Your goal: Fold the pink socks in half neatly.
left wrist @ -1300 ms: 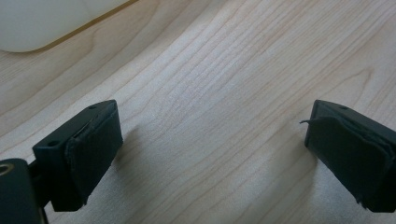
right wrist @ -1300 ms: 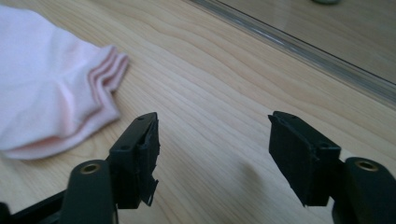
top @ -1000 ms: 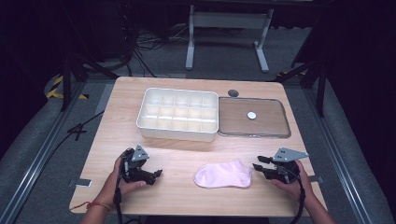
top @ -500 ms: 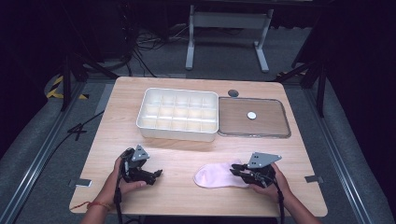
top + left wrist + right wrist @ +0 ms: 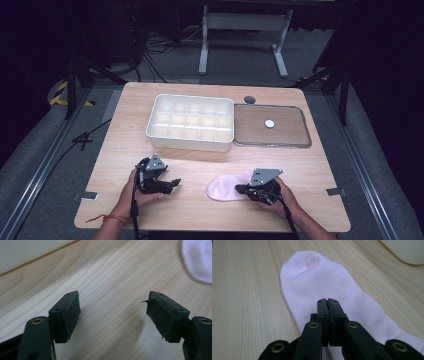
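Right gripper view: right hand-held gripper (image 5: 328,301) jaws just closed flat over pink sock (image 5: 322,282) on bench (image 5: 244,302); whether fabric is pinched, cannot tell. Left hand-held gripper (image 5: 112,306), partly open after closing some, holds nothing. Sock not yet lifted.

Bright tabletop, dark surroundings, soft focus

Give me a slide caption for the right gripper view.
Right claw shut over the pink sock lying flat on the wooden table.

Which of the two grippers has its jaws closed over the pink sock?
The right gripper: its jaws are together over the pink sock. The left gripper stands apart from the sock, jaws spread over bare table.
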`<state>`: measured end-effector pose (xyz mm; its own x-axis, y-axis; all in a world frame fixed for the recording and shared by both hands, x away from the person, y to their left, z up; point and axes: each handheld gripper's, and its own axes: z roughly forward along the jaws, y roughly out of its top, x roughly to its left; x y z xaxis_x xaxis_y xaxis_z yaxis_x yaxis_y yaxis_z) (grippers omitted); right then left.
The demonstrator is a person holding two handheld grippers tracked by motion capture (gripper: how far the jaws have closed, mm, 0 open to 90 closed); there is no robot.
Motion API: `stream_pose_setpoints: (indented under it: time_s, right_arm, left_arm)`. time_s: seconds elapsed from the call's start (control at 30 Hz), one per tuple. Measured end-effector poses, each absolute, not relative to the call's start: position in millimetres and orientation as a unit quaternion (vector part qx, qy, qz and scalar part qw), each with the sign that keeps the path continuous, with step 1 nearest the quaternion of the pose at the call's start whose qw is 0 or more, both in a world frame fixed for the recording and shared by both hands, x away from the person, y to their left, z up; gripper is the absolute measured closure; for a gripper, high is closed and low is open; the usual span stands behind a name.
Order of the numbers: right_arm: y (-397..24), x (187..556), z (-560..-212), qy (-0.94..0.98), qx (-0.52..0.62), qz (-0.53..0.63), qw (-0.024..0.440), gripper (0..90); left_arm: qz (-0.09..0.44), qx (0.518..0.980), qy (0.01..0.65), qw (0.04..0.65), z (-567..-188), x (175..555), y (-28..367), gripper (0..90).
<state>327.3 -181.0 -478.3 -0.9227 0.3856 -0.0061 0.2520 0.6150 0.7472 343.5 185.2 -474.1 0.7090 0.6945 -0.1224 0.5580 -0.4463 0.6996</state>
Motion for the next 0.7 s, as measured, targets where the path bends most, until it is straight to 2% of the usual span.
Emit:
stream_pose_setpoints:
  time_s: [0.33,0.7]
  right_arm:
    - [-175,326,-481,0.891,0.183,0.408,0.079,89.4]
    - [-167,324,-480,0.893,0.178,0.405,0.082,89.4]
  left_arm:
    - [0.048,0.847,0.337,0.408,-469,348,132,29.6]
    - [0.050,0.875,0.298,0.379,-478,349,88,27.8]
